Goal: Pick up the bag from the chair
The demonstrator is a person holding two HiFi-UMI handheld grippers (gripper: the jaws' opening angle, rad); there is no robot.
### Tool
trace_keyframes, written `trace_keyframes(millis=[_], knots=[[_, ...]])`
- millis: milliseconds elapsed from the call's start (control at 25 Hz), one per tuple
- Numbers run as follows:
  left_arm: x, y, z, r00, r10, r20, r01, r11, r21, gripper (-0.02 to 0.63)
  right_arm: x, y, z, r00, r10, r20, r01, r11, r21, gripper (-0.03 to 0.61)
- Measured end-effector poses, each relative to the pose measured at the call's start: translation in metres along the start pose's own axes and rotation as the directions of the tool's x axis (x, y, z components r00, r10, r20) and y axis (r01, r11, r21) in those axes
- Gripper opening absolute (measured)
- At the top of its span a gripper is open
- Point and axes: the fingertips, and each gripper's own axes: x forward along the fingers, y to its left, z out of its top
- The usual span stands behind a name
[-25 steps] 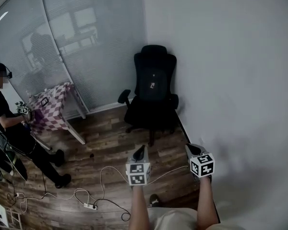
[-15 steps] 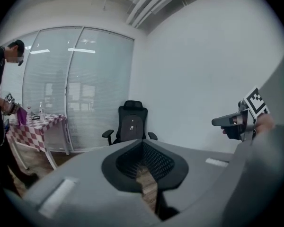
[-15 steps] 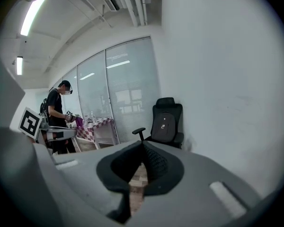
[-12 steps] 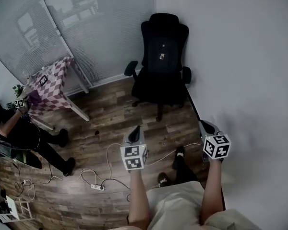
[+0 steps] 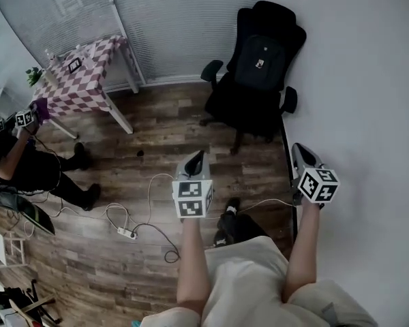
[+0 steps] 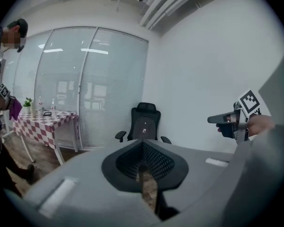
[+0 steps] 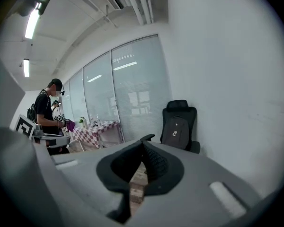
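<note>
The wooden floor point(image 5: 157, 128) is spread below both grippers. Over the last second the black office chair point(image 5: 255, 107) has been brought nearer across it. It stood well ahead in the far corner and now stands a short way ahead of the grippers, against the wall on the right gripper's side. A table with a checked cloth point(image 5: 82, 80) lies well off to the left gripper's side, where another person point(image 5: 24, 169) stands.

The bag point(image 5: 259, 56), a dark backpack with a small pale tag, is propped upright on the seat against the chair's back. It is ahead of both grippers but judged still out of reach. The left gripper point(image 5: 196, 159) and the right gripper point(image 5: 301, 154) are held side by side, each with its jaws fully closed and nothing between them. The approach is judged well advanced. The jaws would have to be opened before the bag can be taken.
</note>
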Motion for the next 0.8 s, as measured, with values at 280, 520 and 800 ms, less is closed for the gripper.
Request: trace_keyframes(millis=[280,520,800], knots=[[0.002,0.065,0.001,0.995,0.103,-0.009,-0.103,0.994,-0.045,0.008,0.079,0.051,0.025,0.994,0.110,-0.006,-0.110,0.991,-0.077,0.002],[0.069,0.097,0.018,0.993,0.119,-0.018,-0.119,0.992,-0.028,0.008,0.155,0.028,0.034,0.994,0.106,-0.032,-0.108,0.991,-0.073,0.002],[0.185,0.091,0.088,0.999,0.028,-0.022,-0.027,0.999,0.034,0.008,0.233,-0.050,0.072,1.000,0.027,0.015,-0.028,0.998,0.065,0.002]])
